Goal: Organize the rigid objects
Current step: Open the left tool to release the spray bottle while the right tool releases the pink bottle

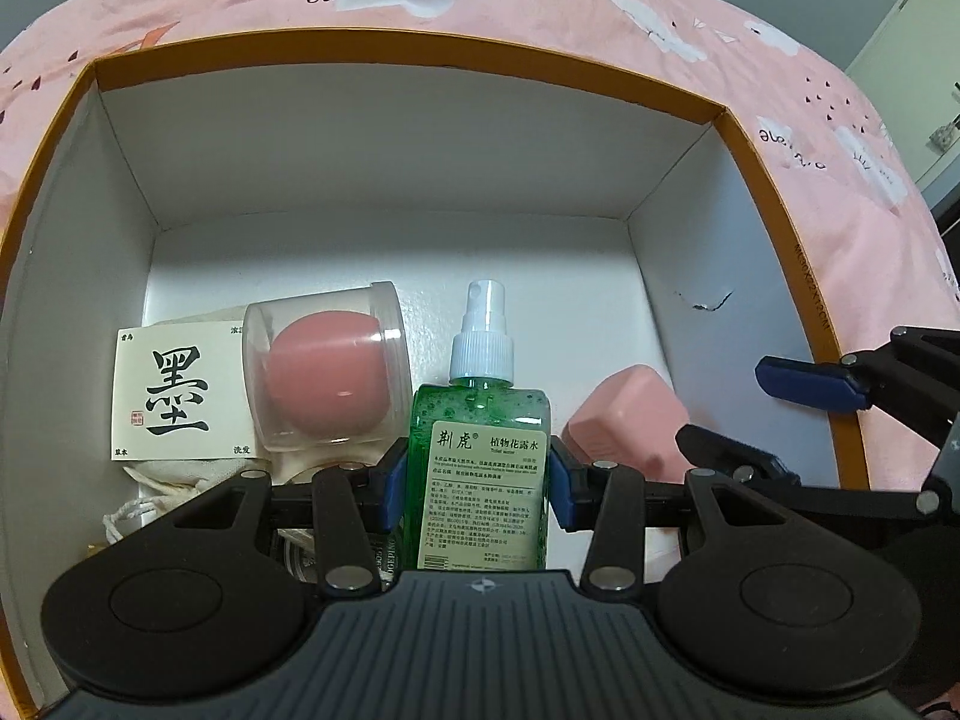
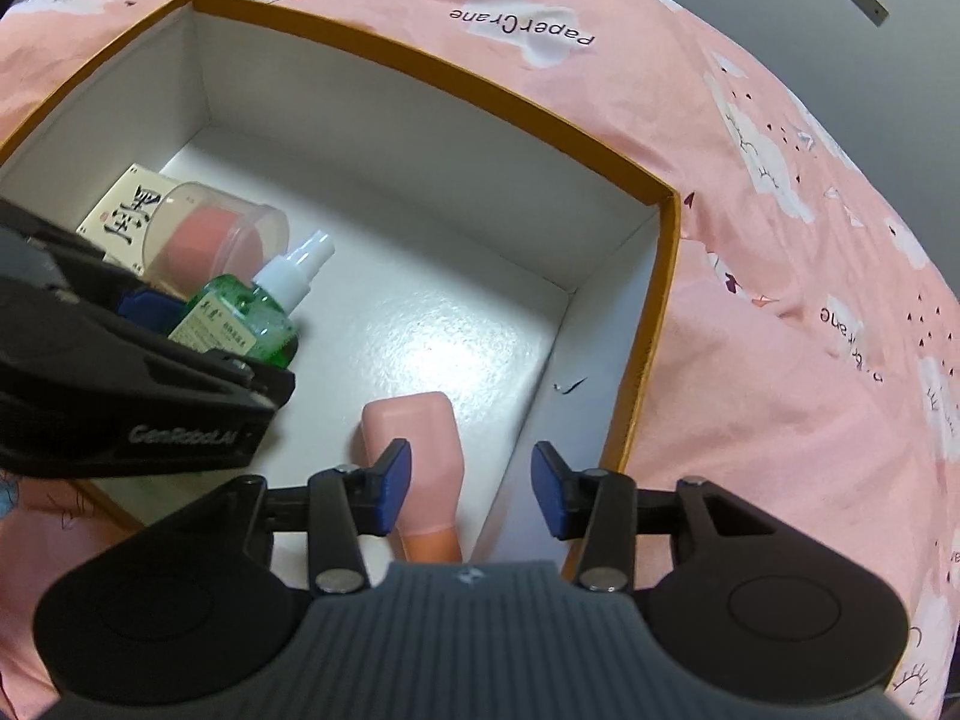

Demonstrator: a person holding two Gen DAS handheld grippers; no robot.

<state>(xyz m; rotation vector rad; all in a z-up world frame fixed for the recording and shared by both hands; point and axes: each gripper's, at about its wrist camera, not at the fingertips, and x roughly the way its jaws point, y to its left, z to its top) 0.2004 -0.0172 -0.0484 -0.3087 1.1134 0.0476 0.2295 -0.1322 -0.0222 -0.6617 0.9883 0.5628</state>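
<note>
- The left claw [image 1: 478, 483], black with blue pads, pinches the flat sides of a green translucent spray bottle [image 1: 480, 456]; its ribbed white pump points away.
- The right claw [image 2: 472, 489] stands spread above a smooth, rounded pink case [image 2: 420, 438] lying on the box floor, gripping nothing.
- Beyond the bottle, a clear plastic cylinder [image 1: 327, 372] with a pink egg-shaped sponge lies tilted beside a square calligraphy card [image 1: 177, 399].
- All sit inside an orange-rimmed white cardboard box [image 1: 372, 180] on a pink printed bedsheet [image 1: 600, 6].
</note>
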